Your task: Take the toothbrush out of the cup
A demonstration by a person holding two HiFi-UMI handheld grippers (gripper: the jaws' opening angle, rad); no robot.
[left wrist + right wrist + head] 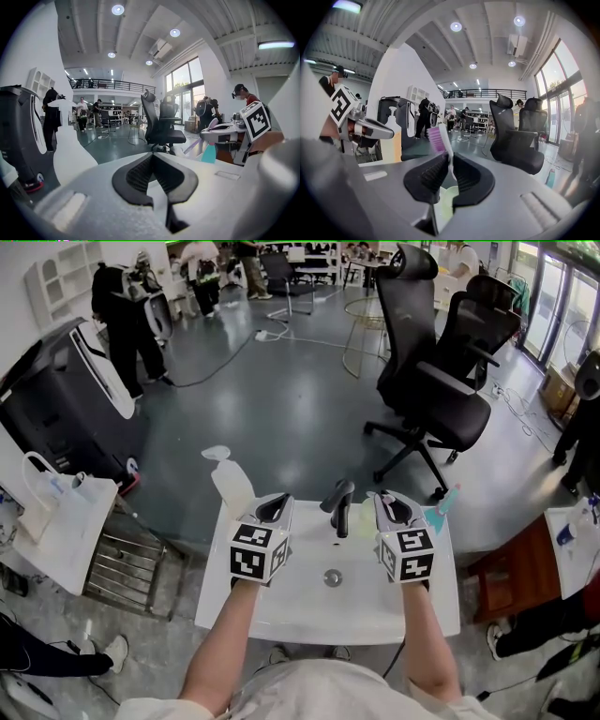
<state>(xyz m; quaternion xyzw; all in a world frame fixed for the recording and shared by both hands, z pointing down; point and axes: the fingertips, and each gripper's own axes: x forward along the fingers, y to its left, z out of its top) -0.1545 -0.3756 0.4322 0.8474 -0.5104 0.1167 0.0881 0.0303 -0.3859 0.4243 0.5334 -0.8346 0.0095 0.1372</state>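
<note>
My right gripper (449, 161) is shut on a white toothbrush (437, 139), whose purple bristle head sticks up just past the pads. Down between the jaws, below the brush, shows the pale green cup (446, 199). In the head view the right gripper (389, 502) hovers over the back right of the white sink (281, 606), and there the brush and cup are hidden under it. The left gripper (274, 504) hangs over the sink's back left. Its pads (140, 173) meet with nothing between them.
A black faucet (337, 504) stands between the two grippers. A soap dispenser (232, 482) sits at the sink's back left corner, and a teal object (441, 510) at its back right. Black office chairs (431, 381) stand on the floor beyond.
</note>
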